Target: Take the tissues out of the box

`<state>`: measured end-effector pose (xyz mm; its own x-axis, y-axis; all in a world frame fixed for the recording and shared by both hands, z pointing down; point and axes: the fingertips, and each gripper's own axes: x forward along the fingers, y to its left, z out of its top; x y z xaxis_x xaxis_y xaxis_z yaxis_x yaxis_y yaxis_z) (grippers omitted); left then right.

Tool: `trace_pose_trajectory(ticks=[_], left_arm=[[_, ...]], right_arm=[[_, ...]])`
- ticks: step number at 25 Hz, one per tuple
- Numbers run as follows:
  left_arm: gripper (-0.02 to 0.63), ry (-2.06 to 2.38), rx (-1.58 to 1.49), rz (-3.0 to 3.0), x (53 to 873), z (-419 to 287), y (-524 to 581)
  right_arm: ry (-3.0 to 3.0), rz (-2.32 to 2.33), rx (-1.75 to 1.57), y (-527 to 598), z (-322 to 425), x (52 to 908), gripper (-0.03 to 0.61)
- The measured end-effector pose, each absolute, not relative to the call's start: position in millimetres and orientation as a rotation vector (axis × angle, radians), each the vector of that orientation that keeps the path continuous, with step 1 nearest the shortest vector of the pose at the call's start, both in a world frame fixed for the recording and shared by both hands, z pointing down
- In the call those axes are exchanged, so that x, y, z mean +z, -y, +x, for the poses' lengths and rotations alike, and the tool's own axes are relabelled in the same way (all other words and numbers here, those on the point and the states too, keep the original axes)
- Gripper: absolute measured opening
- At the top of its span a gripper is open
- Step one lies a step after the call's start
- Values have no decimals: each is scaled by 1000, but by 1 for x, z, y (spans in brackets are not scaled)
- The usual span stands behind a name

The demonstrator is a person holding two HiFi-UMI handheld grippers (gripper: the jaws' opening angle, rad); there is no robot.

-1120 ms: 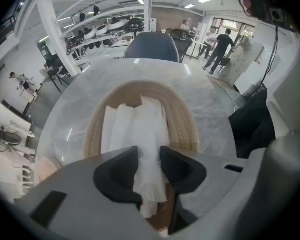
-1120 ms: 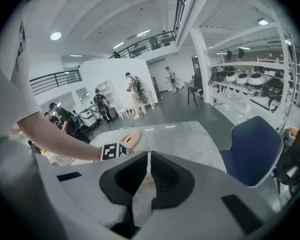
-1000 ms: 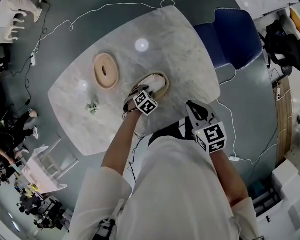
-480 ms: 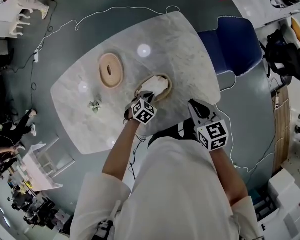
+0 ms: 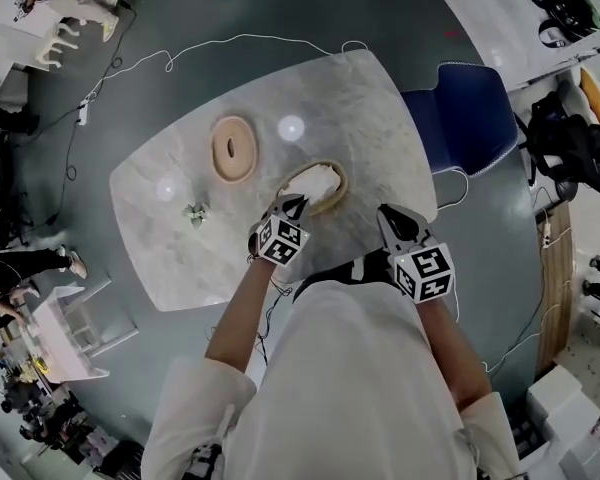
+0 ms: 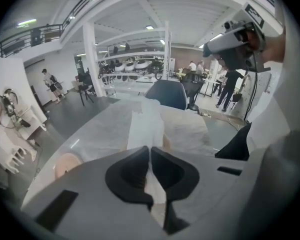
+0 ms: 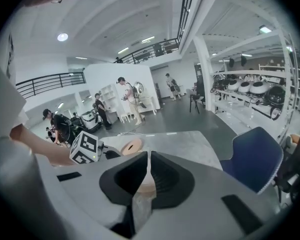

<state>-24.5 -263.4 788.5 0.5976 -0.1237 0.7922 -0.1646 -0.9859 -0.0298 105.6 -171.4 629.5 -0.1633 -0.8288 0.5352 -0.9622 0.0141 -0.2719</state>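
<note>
Tissue [image 5: 308, 180]: lying white inside the open box, with one sheet [image 6: 146, 128] running as a strip from the box to the left gripper's jaws.
Box [image 5: 337, 180]: round and wooden, sitting near the table's front edge, just ahead of both grippers.
Left gripper [image 5: 296, 201]: reaching over the box's near rim; its jaws [image 6: 150, 151] are clenching the tissue sheet between them.
Right gripper [image 5: 382, 211]: hovering over the table edge to the right of the box, apart from it; its jaws [image 7: 148, 156] are pressing together with nothing in them.
Lid [image 5: 233, 149]: lying flat, slot up, left of the box and apart from it.
Table [image 5: 370, 118]: pale marble, carrying the box, the lid and a small crumpled scrap [image 5: 195, 212] at the left.
Chair [image 5: 460, 118]: blue, standing at the table's right side.
</note>
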Motion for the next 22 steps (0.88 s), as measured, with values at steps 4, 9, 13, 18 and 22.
trace_pose_trajectory(ticks=[4,9,13,18,22], left_arm=[[20,329,1278,2802,762,-32,262],[20,443,1180,2833,731,-42,261],[20,550,1091,2838,704,-46,257],[20,701,988,2826,666,-51,252],[20,854,899,2799,630,-66,245]], right_arm=[[2073,1881,838,168,104,621,44],[2098,1881,806,166,106,613,44],[2140,1844,769,169,112,608,44],[2207,1770,718,176,123,597,44],[2268,1691,664,184,123,586,44]])
